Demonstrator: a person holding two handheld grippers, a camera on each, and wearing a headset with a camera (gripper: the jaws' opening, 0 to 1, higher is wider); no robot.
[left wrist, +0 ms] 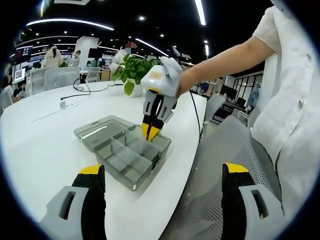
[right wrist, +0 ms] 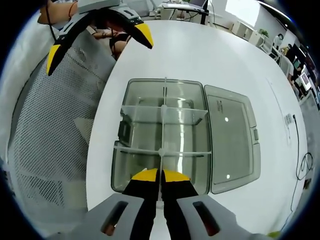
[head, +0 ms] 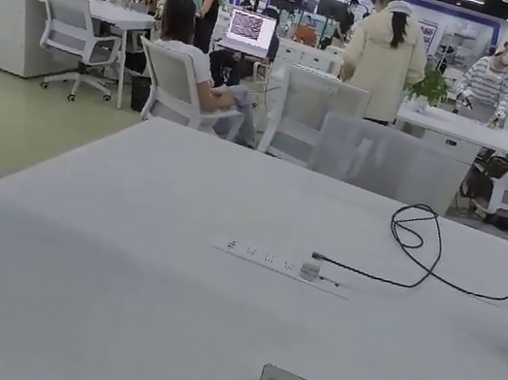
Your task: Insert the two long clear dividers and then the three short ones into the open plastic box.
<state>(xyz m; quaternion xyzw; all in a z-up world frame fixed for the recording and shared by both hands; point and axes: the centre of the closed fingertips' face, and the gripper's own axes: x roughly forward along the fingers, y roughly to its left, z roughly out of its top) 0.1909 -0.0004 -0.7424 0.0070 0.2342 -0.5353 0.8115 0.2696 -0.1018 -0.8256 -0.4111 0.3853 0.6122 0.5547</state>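
- In the left gripper view, a power strip (left wrist: 63, 104) and a black cable (left wrist: 82, 90) lie at the far left of the white table (left wrist: 45, 145), well apart from the box.
- The left gripper (left wrist: 163, 169) hangs over the near table edge, its jaws spread wide with nothing between them.
- The clear plastic box (left wrist: 131, 159) sits near that edge, with its lid (left wrist: 97, 127) lying flat open on its left side.
- The right gripper (left wrist: 150, 132), held in a hand (left wrist: 186, 82), points down into the box with its tips together. A green plant (left wrist: 132, 70) stands behind it.
- A grey mesh chair (left wrist: 215, 190) stands right of the table.
- In the right gripper view, the left gripper shows at upper left with its jaws apart.
- The right gripper's jaws are pinched on the near end of the middle divider (right wrist: 162, 125), which runs upright along the box's centre.
- Two cross dividers (right wrist: 180, 109) stand across it, splitting the box into compartments. The lid lies to the right.
- In the head view, the lid peeks in at the bottom edge, and people stand and sit at desks beyond the table.
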